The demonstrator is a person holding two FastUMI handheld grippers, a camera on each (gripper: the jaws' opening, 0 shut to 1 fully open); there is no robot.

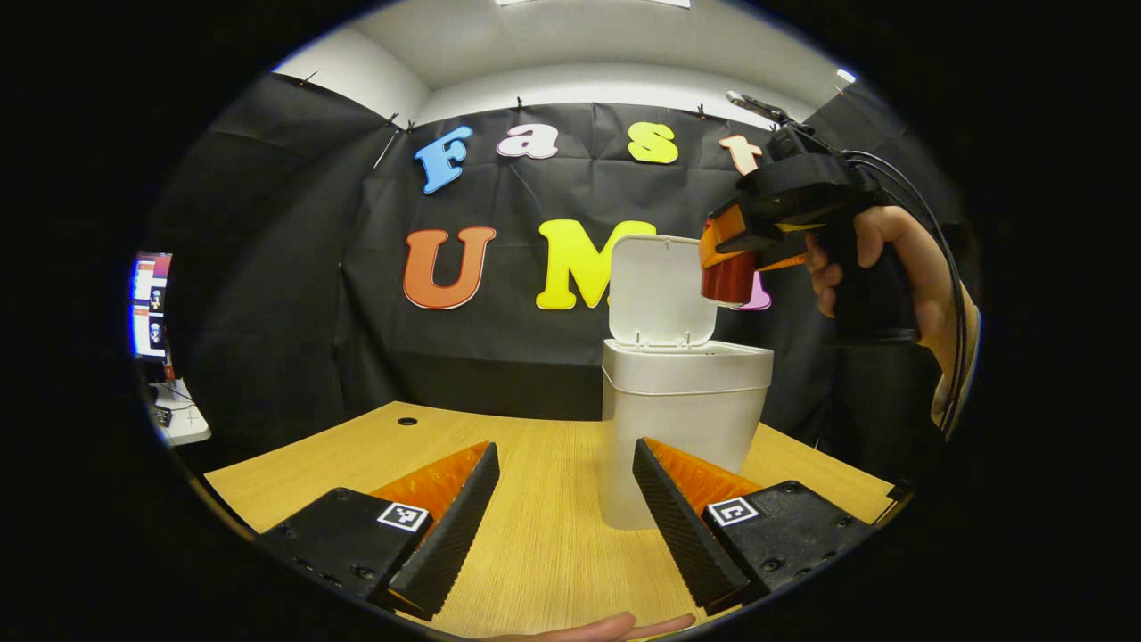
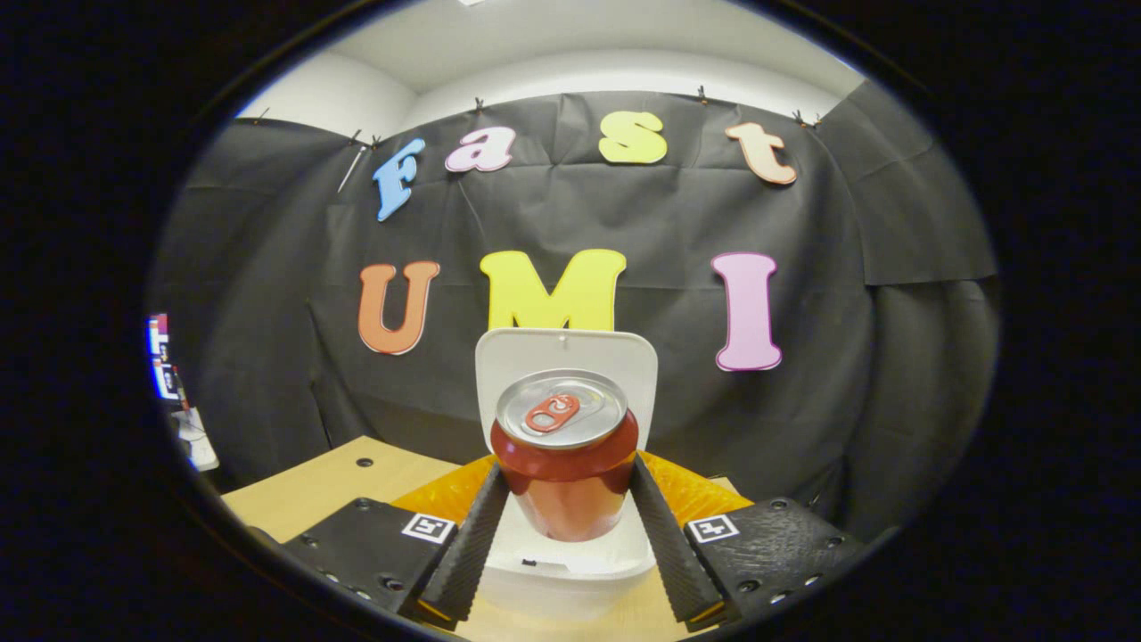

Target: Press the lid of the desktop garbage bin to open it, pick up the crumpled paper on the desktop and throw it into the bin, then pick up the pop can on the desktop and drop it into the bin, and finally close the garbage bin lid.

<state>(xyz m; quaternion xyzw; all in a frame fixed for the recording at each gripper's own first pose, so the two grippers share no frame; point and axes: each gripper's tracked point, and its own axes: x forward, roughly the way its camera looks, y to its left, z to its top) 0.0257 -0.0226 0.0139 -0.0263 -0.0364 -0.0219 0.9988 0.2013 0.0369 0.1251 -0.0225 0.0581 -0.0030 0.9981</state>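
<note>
Jaws: right gripper (image 2: 563,499) clamped on upright pop can (image 2: 564,450), held above open white bin (image 1: 682,419), lid (image 1: 658,290) raised. Left gripper (image 1: 566,499) parted wide, nothing held, low over wooden desktop (image 1: 544,535); its view alone shows holding hand (image 1: 891,272). Monitor (image 1: 150,303) at left.

The bin (image 1: 682,419) stands on the tabletop (image 1: 544,535) with its lid (image 1: 658,290) raised upright at the back, leaving the mouth open from above and from the front. The right claw (image 2: 563,504), clamped on the can (image 2: 564,455), occupies the space above the mouth. Bare tabletop lies between the left claw (image 1: 566,508) fingers.
</note>
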